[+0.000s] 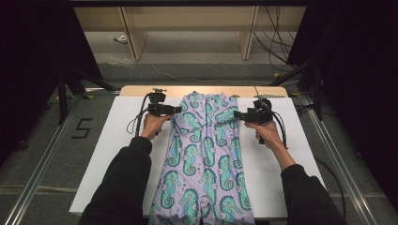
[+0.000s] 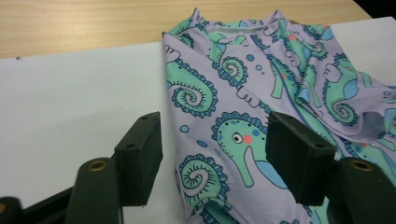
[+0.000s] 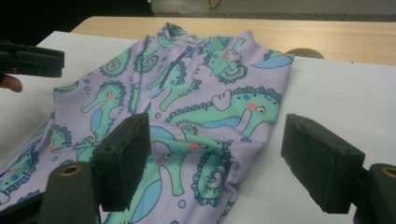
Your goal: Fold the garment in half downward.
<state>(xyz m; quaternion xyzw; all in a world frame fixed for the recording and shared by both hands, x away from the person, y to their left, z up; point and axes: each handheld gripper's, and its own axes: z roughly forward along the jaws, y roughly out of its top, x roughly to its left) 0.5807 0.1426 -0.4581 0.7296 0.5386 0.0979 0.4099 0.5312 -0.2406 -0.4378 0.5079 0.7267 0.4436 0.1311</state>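
The lilac stretch-fabric one-piece garment printed with green seahorses (image 1: 204, 154) lies flat, lengthwise down the white-covered worktop (image 1: 117, 140), neck end farthest from the person. Its folded upper-left edge sits between the spread jaws of the left claw (image 2: 215, 154), which do not press it. The right claw (image 3: 215, 154) stands apart too, the garment's folded right edge between its jaws, unclamped.

A white table top (image 1: 117, 140) sits on grey floor (image 1: 42, 154); beyond the table, pale wooden shelving (image 1: 187, 28); black curtains (image 1: 28, 56) flank it; cables (image 1: 277, 42) trail behind.
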